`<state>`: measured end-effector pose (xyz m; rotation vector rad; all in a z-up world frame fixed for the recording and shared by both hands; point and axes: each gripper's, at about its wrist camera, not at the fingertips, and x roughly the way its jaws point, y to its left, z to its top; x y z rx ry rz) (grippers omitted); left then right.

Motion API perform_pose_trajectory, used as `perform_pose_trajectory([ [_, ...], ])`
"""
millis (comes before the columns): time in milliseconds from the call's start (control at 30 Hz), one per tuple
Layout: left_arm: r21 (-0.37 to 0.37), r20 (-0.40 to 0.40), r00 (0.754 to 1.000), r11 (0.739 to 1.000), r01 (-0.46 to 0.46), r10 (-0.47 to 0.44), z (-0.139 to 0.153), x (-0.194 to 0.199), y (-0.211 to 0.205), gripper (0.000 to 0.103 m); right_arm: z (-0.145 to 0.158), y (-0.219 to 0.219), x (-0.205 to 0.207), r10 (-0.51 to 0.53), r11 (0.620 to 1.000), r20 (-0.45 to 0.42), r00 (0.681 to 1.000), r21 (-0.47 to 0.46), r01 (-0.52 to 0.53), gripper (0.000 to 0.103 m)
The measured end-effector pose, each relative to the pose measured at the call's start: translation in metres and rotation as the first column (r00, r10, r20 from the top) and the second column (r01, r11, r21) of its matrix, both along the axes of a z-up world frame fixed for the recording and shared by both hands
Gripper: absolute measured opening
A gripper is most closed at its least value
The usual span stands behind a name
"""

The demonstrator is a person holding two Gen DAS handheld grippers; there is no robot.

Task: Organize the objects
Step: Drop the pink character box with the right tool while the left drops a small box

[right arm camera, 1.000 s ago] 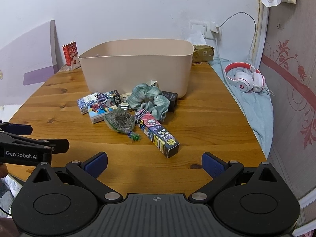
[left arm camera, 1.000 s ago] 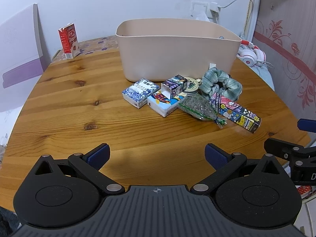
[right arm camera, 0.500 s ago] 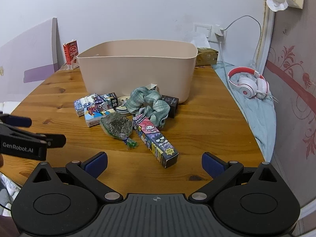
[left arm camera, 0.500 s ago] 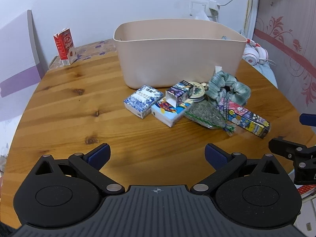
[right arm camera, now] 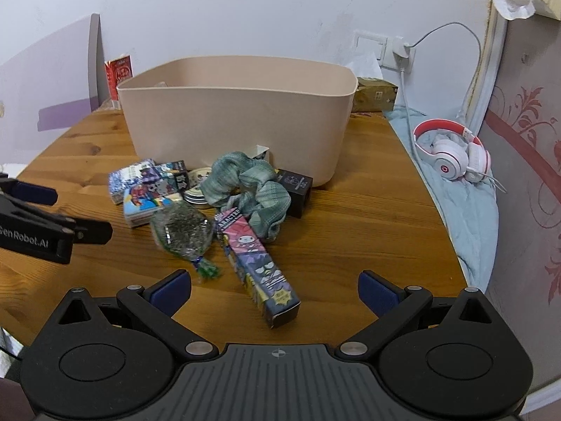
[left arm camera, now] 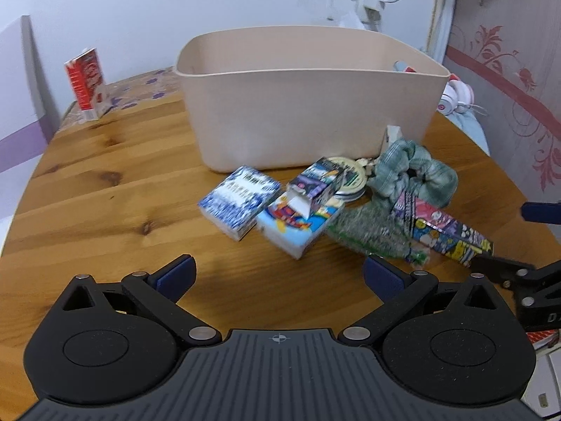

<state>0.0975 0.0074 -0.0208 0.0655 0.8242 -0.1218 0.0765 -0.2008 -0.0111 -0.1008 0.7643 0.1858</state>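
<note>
A beige bin (left arm camera: 308, 105) stands on the round wooden table (left arm camera: 105, 193); it also shows in the right wrist view (right arm camera: 238, 119). In front of it lies a pile: a blue patterned box (left arm camera: 240, 201), a cartoon card pack (left arm camera: 298, 224), a small open box (left arm camera: 317, 184), a round tin (right arm camera: 198, 193), a green scrunchie (right arm camera: 249, 189), a clear bag of green bits (right arm camera: 182, 233), a long colourful box (right arm camera: 257, 266) and a black box (right arm camera: 296, 191). My left gripper (left arm camera: 278, 275) is open and empty, short of the pile. My right gripper (right arm camera: 275, 289) is open, its fingers on either side of the long box's near end.
A red carton (left arm camera: 86, 84) stands at the table's far left edge. White and red headphones (right arm camera: 452, 154) lie on a blue cloth off the table's right side. A brown box (right arm camera: 373, 98) sits behind the bin. A wall lies behind.
Both grippers have moved forward toward the pile, which now looks larger and nearer. The right gripper has come up to the long colourful box. Jaws stay open.
</note>
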Motion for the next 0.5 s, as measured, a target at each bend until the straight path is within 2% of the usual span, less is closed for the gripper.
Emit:
perform_pose_trajectory([
  [133,-0.005,0.018,1.0,1.0,0.026,-0.026,-0.003,0.015,-0.003,0.103,-0.009,-0.002,0.014,0.016,1.0,-0.037,0.999,-0.003,-0.017,0.095],
  [333,-0.014,0.069,0.995,0.997,0.079,-0.078,-0.006,0.045,-0.008,0.103,-0.022,-0.003,0.031,0.032,0.999,-0.079,0.996,-0.001,-0.032,0.089],
  [367,-0.023,0.071,0.993,0.995,0.094,-0.092,-0.007,0.051,-0.009,0.098,-0.023,-0.003,0.033,0.035,0.999,-0.084,0.996,0.001,-0.035,0.086],
  [433,-0.036,0.054,0.992,0.993,0.113,-0.111,-0.011,0.06,-0.01,0.076,-0.026,-0.002,0.038,0.044,0.999,-0.095,0.995,0.008,-0.043,0.083],
  [500,-0.039,0.024,0.992,0.991,0.129,-0.128,-0.017,0.069,-0.012,0.069,-0.027,-0.002,0.041,0.054,0.998,-0.104,0.993,0.021,-0.053,0.077],
])
